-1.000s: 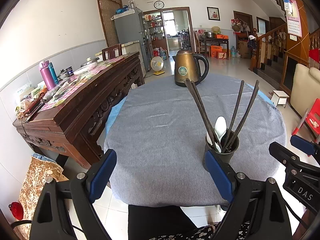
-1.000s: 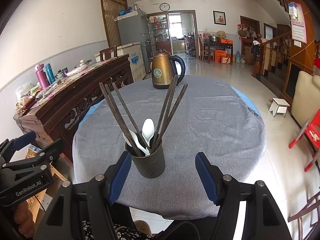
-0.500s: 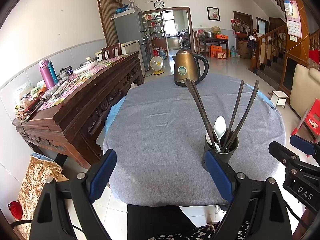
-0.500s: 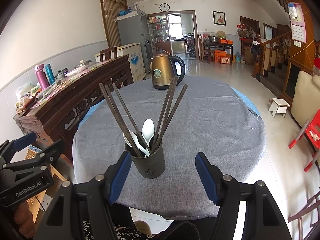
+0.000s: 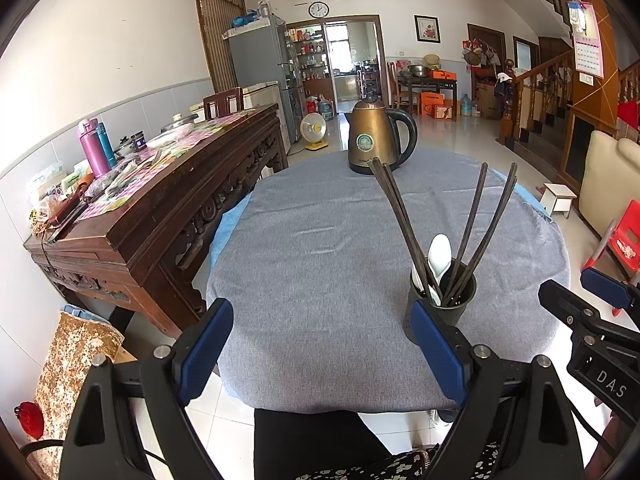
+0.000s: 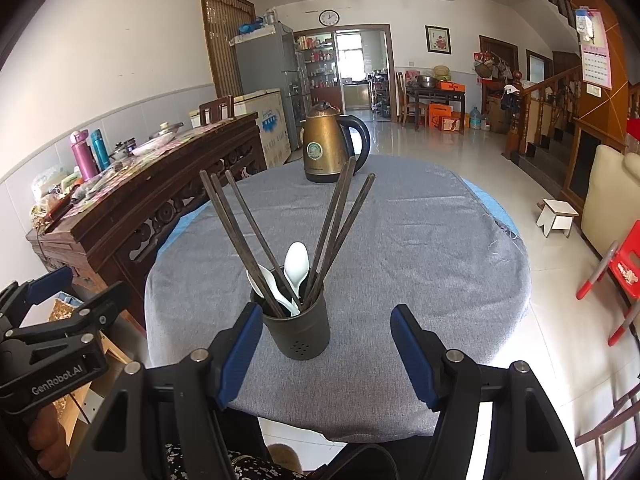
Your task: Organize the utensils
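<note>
Dark cylindrical utensil holder [image 6: 298, 330] is standing near the front edge of the round table under grey cloth [image 6: 420, 240]. Long dark chopsticks [image 6: 240, 236] are fanning out of it to both sides; two white plastic spoons [image 6: 296, 266] are sitting low between them. Brass-coloured electric kettle [image 6: 326, 148] is standing well apart at the far side.

Right gripper [image 6: 326, 354] is hovering with jaws apart, empty, holder just ahead of them. Left gripper [image 5: 320, 350] is spread wide, empty, holder beside its right finger.

Chopsticks are looking light, stiff, smooth, likely slippery; pinch mid-shaft. Spoon handles are hidden in the holder, so the bowls are probably the only hold.
</note>
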Demonstrator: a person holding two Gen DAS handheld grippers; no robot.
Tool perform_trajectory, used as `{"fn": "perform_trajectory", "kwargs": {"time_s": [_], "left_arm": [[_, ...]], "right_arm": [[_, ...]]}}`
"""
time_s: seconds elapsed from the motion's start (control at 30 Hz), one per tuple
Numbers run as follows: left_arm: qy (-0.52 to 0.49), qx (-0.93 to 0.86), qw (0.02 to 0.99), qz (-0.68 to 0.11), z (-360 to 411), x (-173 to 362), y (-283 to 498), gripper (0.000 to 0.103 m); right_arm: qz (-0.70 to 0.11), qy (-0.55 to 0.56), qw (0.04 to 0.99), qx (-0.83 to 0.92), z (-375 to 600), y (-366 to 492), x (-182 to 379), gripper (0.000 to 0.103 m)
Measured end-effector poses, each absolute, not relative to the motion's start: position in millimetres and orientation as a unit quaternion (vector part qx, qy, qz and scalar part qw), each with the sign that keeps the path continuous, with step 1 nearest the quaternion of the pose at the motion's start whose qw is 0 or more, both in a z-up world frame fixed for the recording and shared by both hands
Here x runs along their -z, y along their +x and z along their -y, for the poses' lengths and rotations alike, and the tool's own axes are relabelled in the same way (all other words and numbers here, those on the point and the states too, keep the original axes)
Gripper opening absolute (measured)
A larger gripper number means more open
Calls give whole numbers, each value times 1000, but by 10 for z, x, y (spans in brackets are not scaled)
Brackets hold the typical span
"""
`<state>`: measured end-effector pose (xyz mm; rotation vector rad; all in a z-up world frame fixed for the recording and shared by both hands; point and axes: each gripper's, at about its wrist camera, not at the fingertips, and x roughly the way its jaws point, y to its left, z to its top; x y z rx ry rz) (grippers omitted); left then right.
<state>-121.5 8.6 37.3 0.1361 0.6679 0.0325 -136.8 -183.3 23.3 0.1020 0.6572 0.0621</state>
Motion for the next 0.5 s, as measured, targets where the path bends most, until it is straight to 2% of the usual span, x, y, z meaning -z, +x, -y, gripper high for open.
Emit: {"fn": "perform_trajectory", "kwargs": {"time_s": [0.5], "left_arm": [[64,-15,945,-320,-95,-453,-1235,90]], "right_arm": [[-314,44,948,-32,1830,-1393,-272,70]]}}
